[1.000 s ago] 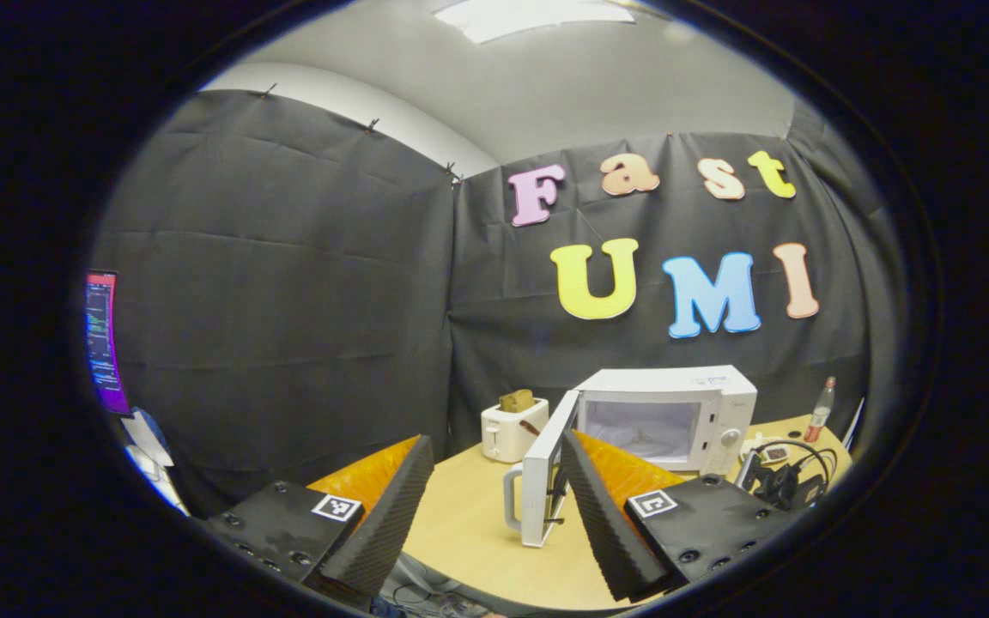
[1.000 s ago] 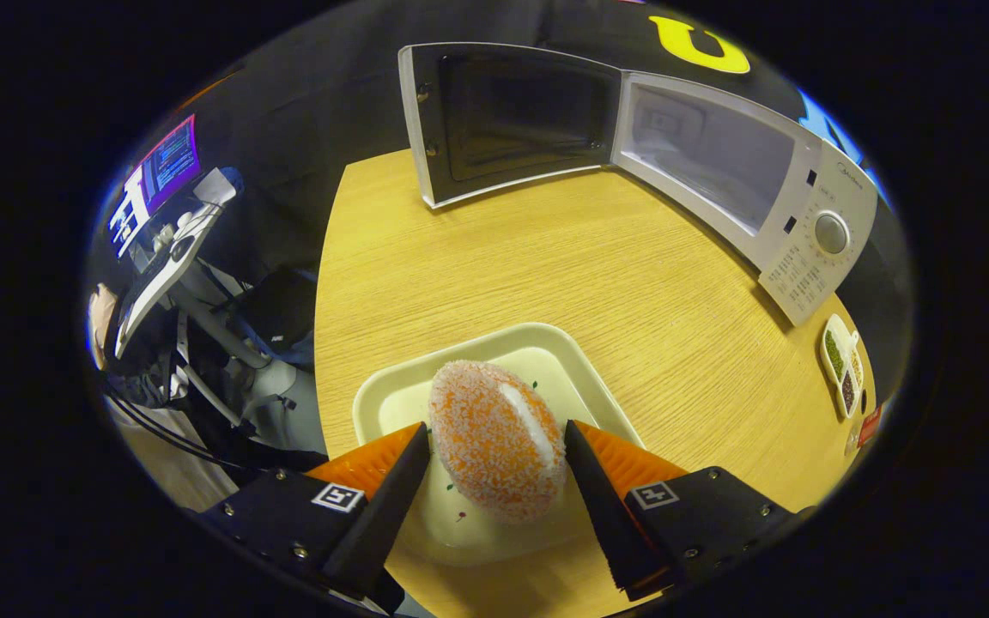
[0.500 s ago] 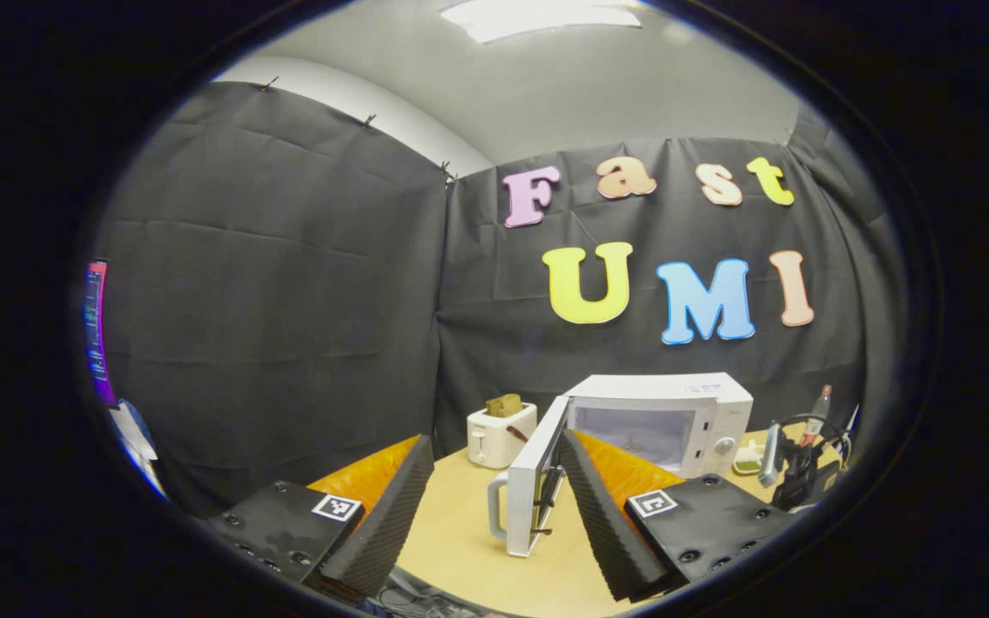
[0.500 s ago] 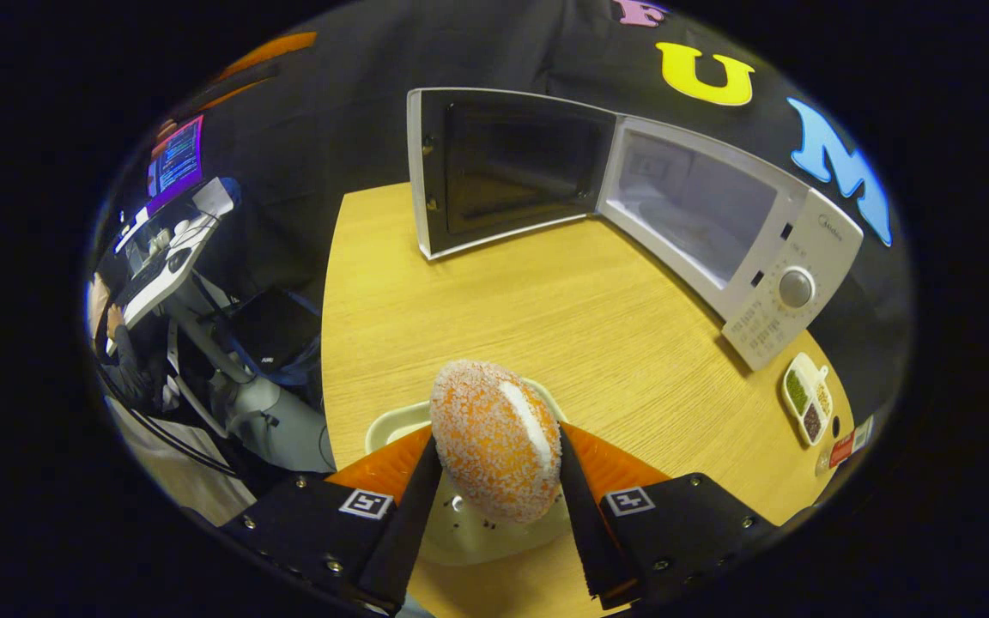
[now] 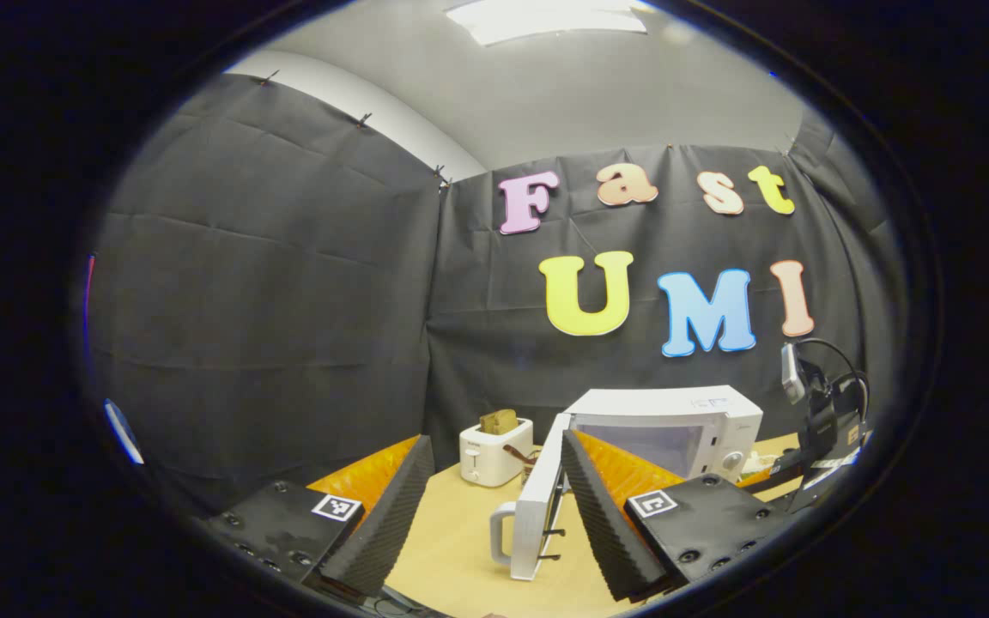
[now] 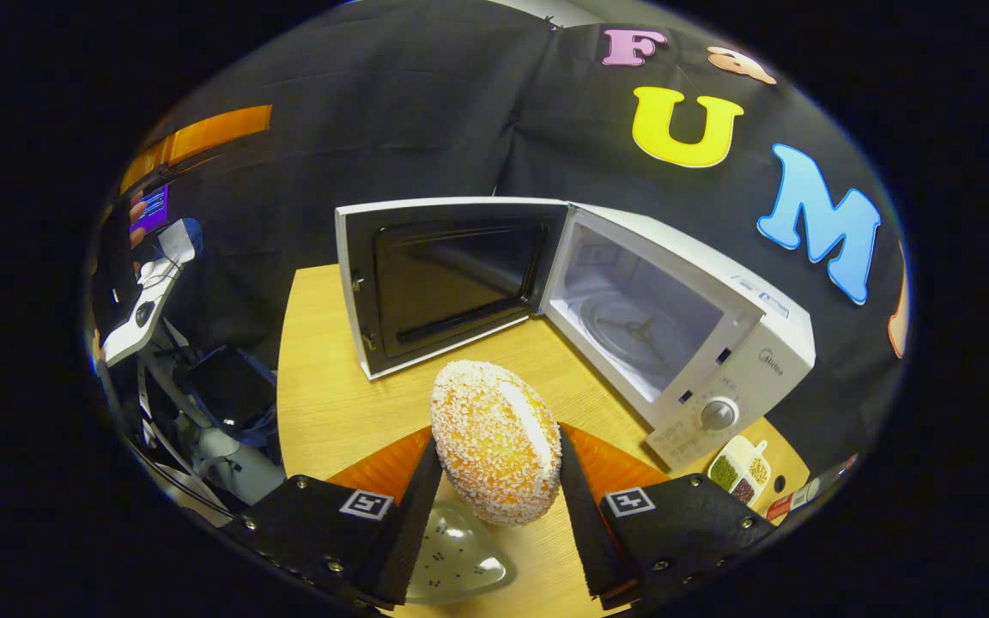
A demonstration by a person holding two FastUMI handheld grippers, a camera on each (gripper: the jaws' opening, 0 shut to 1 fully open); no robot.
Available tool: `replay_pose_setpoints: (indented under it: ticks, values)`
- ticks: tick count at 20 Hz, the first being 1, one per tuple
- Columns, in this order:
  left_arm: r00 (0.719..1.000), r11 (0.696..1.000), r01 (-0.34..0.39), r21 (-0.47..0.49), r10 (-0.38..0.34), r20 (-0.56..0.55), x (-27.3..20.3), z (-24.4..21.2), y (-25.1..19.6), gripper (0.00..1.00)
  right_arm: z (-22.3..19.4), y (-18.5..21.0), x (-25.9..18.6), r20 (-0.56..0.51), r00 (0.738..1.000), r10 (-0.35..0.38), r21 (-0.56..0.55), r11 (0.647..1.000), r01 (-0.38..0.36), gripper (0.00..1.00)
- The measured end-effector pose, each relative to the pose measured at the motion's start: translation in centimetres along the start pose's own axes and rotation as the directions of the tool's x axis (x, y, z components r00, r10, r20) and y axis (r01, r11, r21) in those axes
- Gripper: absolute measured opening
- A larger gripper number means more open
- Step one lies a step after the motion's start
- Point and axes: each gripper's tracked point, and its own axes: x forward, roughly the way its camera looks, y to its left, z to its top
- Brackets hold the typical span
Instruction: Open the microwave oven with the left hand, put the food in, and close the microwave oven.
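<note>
A: The wooden table [image 6: 323, 403] stands against black cloth, with the microwave oven [image 6: 700, 343] at its back and its door [image 6: 443, 279] swung wide to the left, cavity [image 6: 632, 322] bare

B: And the food?

A: The crumb-coated food [image 6: 494, 451] is clenched between both fingers of the right gripper [image 6: 494, 506], lifted clear of the pale tray [image 6: 460, 558] under it, in front of the open cavity and a little to its left

B: So the carry is the step in hand. How should it go?

A: I judge it best to swing right toward the opening, keep the food level and above the sill, and steer well off the door's inner edge. The squeeze should stay only as firm as the coating bears; it looks crumbly

B: Where does it land?

A: On the glass turntable [image 6: 623, 326], near the middle, set down before the fingers part

B: And the other tool?

A: The left gripper [image 5: 494, 506] hangs released and empty, seen just before the door's outer side and its handle [image 5: 503, 532], by the toaster [image 5: 494, 446]. It should hold off till the right one backs out
</note>
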Motion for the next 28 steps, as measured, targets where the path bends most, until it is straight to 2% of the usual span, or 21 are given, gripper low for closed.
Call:
replay_pose_setpoints:
  ticks: [7, 15, 18, 22, 28]
  values:
    - [0.999, 0.999, -0.032, -0.007, 0.032, 0.028, 3.6, 0.6, 4.1, 0.97, 4.6, -3.4, 3.6, 0.037, 0.993, -0.112, -0.012, 0.994, 0.112, 0.75]
    - [0.998, 0.998, -0.067, -0.003, 0.067, 0.012, 6.4, -0.8, 9.0, 0.96, 7.7, -8.0, 8.9, 0.054, 0.968, -0.245, -0.043, 0.968, 0.247, 0.75]
    - [0.997, 0.997, -0.081, -0.001, 0.081, 0.001, 7.2, -1.4, 10.8, 0.98, 8.4, -9.5, 10.8, 0.060, 0.955, -0.291, -0.071, 0.953, 0.295, 0.75]
    - [0.995, 0.995, -0.099, -0.004, 0.099, -0.015, 8.6, -2.2, 12.6, 0.97, 8.2, -10.8, 14.0, 0.039, 0.947, -0.320, -0.079, 0.943, 0.322, 0.75]
    - [0.994, 0.995, -0.100, -0.016, 0.100, -0.035, 10.3, -3.2, 13.7, 0.97, 7.3, -13.9, 18.1, 0.020, 0.918, -0.396, -0.142, 0.908, 0.395, 0.75]
